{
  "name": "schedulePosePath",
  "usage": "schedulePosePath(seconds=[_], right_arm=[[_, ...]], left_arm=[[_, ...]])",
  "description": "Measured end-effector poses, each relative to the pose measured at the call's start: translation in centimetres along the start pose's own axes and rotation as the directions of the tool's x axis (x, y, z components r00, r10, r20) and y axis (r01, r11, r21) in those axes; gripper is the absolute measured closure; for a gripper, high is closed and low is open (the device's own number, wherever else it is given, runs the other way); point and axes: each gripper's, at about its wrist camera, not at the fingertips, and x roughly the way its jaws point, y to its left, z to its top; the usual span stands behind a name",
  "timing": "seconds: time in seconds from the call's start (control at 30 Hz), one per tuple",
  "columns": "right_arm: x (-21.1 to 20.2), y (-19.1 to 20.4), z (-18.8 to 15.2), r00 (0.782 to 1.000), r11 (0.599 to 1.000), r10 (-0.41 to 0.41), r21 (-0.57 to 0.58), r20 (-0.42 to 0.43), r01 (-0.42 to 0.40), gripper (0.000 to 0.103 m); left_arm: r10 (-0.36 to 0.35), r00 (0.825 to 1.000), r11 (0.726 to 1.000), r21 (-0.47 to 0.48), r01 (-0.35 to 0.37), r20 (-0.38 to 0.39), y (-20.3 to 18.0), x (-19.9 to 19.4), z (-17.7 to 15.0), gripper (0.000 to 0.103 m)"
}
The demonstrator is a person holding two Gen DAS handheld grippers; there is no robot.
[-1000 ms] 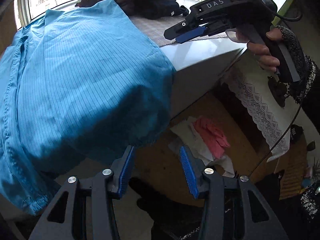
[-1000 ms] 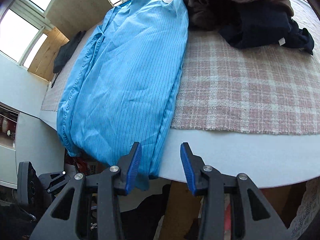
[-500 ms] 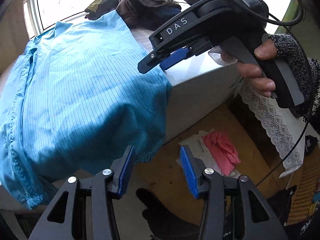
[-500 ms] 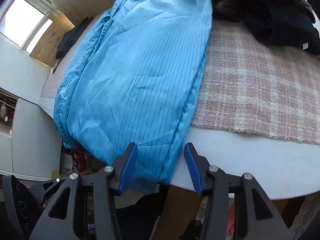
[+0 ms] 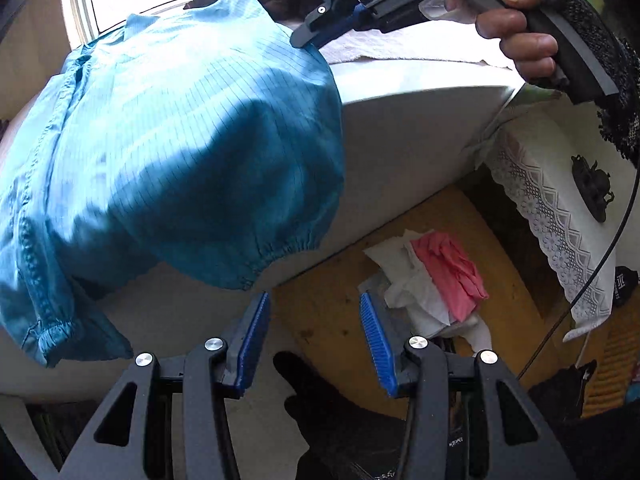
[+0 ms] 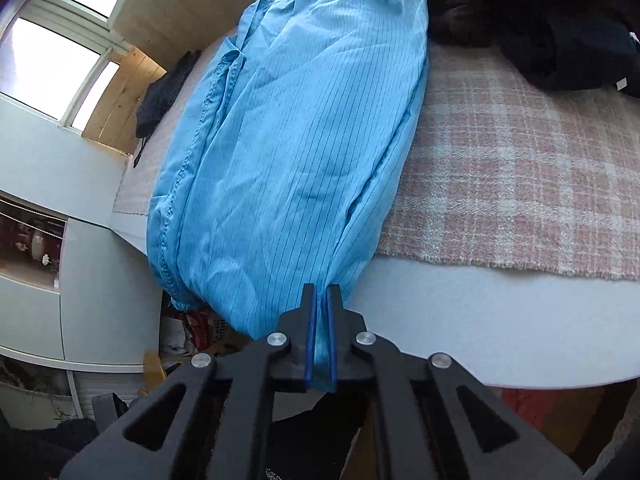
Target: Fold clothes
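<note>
So the big white surface [image 6: 480,320] has a pink plaid cloth [image 6: 520,168] over most of it, and the blue pinstriped garment [image 6: 300,140] is laid out long across it, with its near end spilling over the edge. There's a pile of dark clothes [image 6: 540,20] at the far end, touching the garment's top.

Looks to me like the grab stage of a fold. The right gripper [image 6: 320,332] has its fingers pinched narrow on the hem corner on its side, blue fabric showing between the pads. The left gripper [image 5: 312,332] is the odd one out: fingers spread wide, nothing in them, hanging just below the elastic hem [image 5: 280,248] that droops off the edge.

Next bit, I'd guess, is getting the left one up onto that hem and clamped, so both corners can be lifted together and carried toward the collar end. The fabric looks thin and slippery, so it'll need a decent bite.
</note>
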Motion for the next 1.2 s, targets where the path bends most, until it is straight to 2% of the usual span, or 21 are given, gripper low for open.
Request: schedulePosePath(seconds=[0.1, 0.2, 0.33, 0.47, 0.67, 0.7, 0.73, 0.8, 0.83, 0.9, 0.93, 1.0, 1.07, 1.13, 1.2], right_arm=[[-0.2, 0.4, 0.1, 0.999, 0.999, 0.032, 0.02, 0.003, -0.032, 0.098], [-0.5, 1.0, 0.3, 0.998, 0.998, 0.055, 0.027, 0.009, -0.055, 0.098], [-0.9, 1.9, 0.9, 0.996, 0.996, 0.084, 0.022, 0.012, -0.085, 0.098], [-1.3, 2.5, 1.6, 0.988, 0.987, 0.154, 0.032, 0.016, -0.154, 0.098], [-1.1, 3.1, 2.5, 0.975, 0.975, 0.221, 0.028, -0.013, -0.221, 0.098], [-1.1, 3.1, 2.6, 0.975, 0.975, 0.222, 0.023, -0.02, -0.222, 0.098], [-1.1, 3.2, 2.7, 0.976, 0.977, 0.215, 0.015, -0.028, -0.215, 0.098], [-1.0, 3.3, 3.0, 0.979, 0.98, 0.198, -0.004, -0.044, -0.198, 0.098], [-1.0, 3.4, 3.2, 0.983, 0.984, 0.176, -0.03, -0.056, -0.178, 0.097], [-1.3, 3.4, 3.8, 0.989, 0.99, 0.12, -0.064, -0.084, -0.125, 0.096], [-1.5, 3.2, 4.3, 0.991, 0.992, 0.094, -0.073, -0.092, -0.101, 0.09], [-2.6, 1.7, 6.1, 0.997, 0.997, 0.064, -0.045, -0.042, -0.066, 0.079], [-3.3, -0.5, 9.0, 0.999, 0.999, 0.031, 0.026, 0.025, -0.031, 0.053], [-3.4, -3.0, 12.3, 0.996, 0.993, -0.004, 0.114, 0.087, -0.006, 0.051], [-1.9, -4.9, 16.0, 0.995, 0.985, -0.038, 0.174, 0.097, 0.02, 0.051]], left_arm=[[0.083, 0.994, 0.996, -0.038, -0.08, 0.078, 0.6, -1.2, 1.1, 0.055], [0.128, 0.98, 0.991, -0.053, -0.121, 0.153, 0.6, -1.9, 3.3, 0.051], [0.242, 0.94, 0.97, -0.056, -0.236, 0.239, -0.5, -1.9, 6.2, 0.045], [0.286, 0.917, 0.958, -0.077, -0.276, 0.276, -1.1, -1.0, 8.2, 0.042], [0.378, 0.882, 0.924, -0.065, -0.376, 0.282, -1.4, 1.9, 10.2, 0.04], [0.364, 0.888, 0.93, -0.06, -0.362, 0.281, -1.0, 2.1, 10.4, 0.043], [0.338, 0.903, 0.941, -0.061, -0.334, 0.265, -0.5, 2.3, 10.6, 0.06], [0.284, 0.93, 0.959, -0.063, -0.276, 0.233, 0.5, 2.7, 10.8, 0.084], [0.262, 0.938, 0.965, -0.069, -0.253, 0.226, 1.0, 2.6, 10.8, 0.088], [0.232, 0.947, 0.972, -0.084, -0.219, 0.221, 2.0, 2.0, 10.6, 0.093], [0.223, 0.948, 0.974, -0.092, -0.207, 0.226, 2.5, 1.6, 10.6, 0.094], [0.204, 0.95, 0.977, -0.107, -0.184, 0.235, 3.1, 0.8, 10.6, 0.094], [0.182, 0.954, 0.98, -0.122, -0.157, 0.238, 3.5, 0.2, 10.8, 0.094], [0.157, 0.957, 0.982, -0.144, -0.124, 0.243, 3.3, -0.5, 10.8, 0.094], [0.151, 0.956, 0.983, -0.143, -0.117, 0.25, 3.8, -0.6, 11.1, 0.094]])
